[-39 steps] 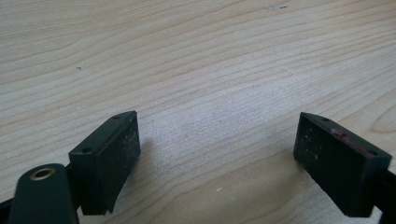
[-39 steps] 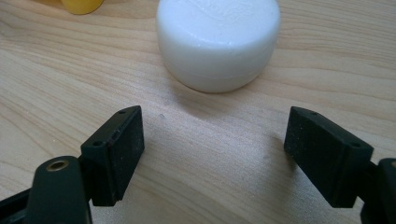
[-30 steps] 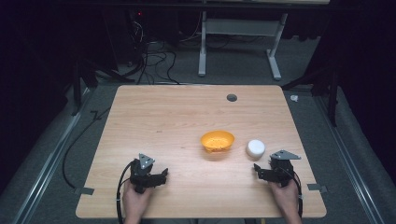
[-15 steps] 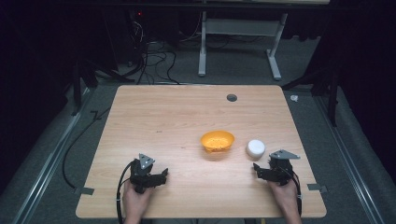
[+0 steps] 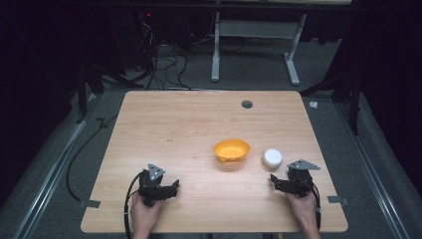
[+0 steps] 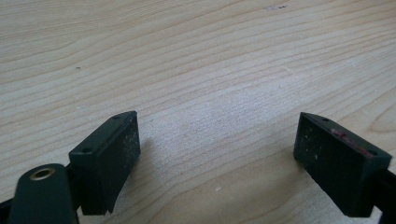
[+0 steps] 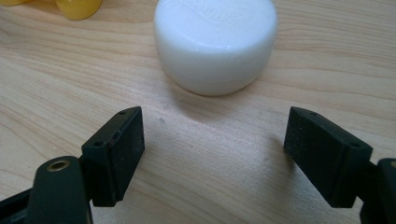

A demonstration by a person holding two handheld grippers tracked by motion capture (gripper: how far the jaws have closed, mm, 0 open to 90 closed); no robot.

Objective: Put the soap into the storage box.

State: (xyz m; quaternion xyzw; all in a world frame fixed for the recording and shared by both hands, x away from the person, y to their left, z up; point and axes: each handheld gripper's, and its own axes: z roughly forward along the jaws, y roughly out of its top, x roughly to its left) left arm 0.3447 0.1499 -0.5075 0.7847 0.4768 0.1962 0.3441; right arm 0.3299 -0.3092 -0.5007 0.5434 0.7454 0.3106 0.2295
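White puck beside orange bowl

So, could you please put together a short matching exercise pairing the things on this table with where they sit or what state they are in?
Column one:
1. orange bowl
2. white round container
3. left tool
4. round hole in the table

Column two:
A. near the table's far edge
B. open over bare wood, at the near left
C. just ahead of the open right tool
D. middle of the table, left of the white container

Right pairs: 1-D, 2-C, 3-B, 4-A
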